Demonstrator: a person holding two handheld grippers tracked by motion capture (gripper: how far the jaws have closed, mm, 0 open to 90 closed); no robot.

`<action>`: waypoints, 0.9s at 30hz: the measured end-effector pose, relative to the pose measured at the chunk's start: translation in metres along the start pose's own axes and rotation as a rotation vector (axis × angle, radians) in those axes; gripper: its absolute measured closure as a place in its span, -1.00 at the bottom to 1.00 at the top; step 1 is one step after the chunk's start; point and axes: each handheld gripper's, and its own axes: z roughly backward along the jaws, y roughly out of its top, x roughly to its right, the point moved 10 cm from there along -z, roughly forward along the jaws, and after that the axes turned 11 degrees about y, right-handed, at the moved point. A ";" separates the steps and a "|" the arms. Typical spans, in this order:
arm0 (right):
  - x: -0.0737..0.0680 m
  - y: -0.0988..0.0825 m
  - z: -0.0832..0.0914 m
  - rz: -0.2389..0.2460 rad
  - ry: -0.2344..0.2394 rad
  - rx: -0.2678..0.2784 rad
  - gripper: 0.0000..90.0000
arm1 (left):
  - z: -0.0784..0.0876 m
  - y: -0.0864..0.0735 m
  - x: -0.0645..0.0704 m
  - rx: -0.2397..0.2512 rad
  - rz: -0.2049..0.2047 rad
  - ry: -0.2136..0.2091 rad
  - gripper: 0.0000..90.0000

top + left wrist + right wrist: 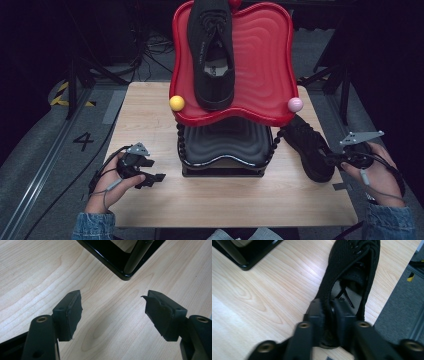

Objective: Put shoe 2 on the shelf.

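A black shoe (310, 145) lies on the wooden table (225, 200) to the right of a two-tier rack, toe pointing away. My right gripper (334, 161) is shut on the near side wall of this shoe at its heel end. In the right gripper view the two pads (329, 315) pinch the shoe's (352, 262) collar between them. A second black shoe (212, 55) rests on the rack's red top tray (260, 60). My left gripper (152, 175) hovers low at the rack's front left, open. The left gripper view shows bare wood between its pads (113, 312).
The rack's lower black tray (225, 142) sits under the red one, its black base frame (120, 267) close ahead of my left gripper. A yellow ball (176, 103) and a pink ball (295, 104) cap the red tray's front corners. The table's right edge runs beside the held shoe.
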 end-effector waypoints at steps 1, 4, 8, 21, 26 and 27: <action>0.000 0.001 -0.001 -0.001 0.002 -0.002 0.91 | 0.000 -0.002 0.001 -0.012 0.006 -0.004 -0.33; -0.005 0.004 -0.001 0.004 0.005 -0.005 0.94 | -0.002 -0.001 -0.001 -0.008 -0.005 0.003 -0.33; -0.025 0.010 -0.006 0.012 0.077 0.001 0.94 | -0.005 -0.001 -0.001 -0.015 -0.020 0.000 -0.33; -0.093 0.007 -0.010 0.078 0.359 -0.047 0.63 | -0.016 0.011 0.006 -0.024 -0.063 -0.029 -0.31; -0.091 -0.007 -0.020 0.084 0.363 -0.121 0.50 | -0.018 0.014 0.008 -0.025 -0.066 -0.036 -0.31; -0.091 -0.008 -0.025 0.085 0.368 -0.133 0.50 | -0.019 0.014 0.008 -0.029 -0.063 -0.036 -0.32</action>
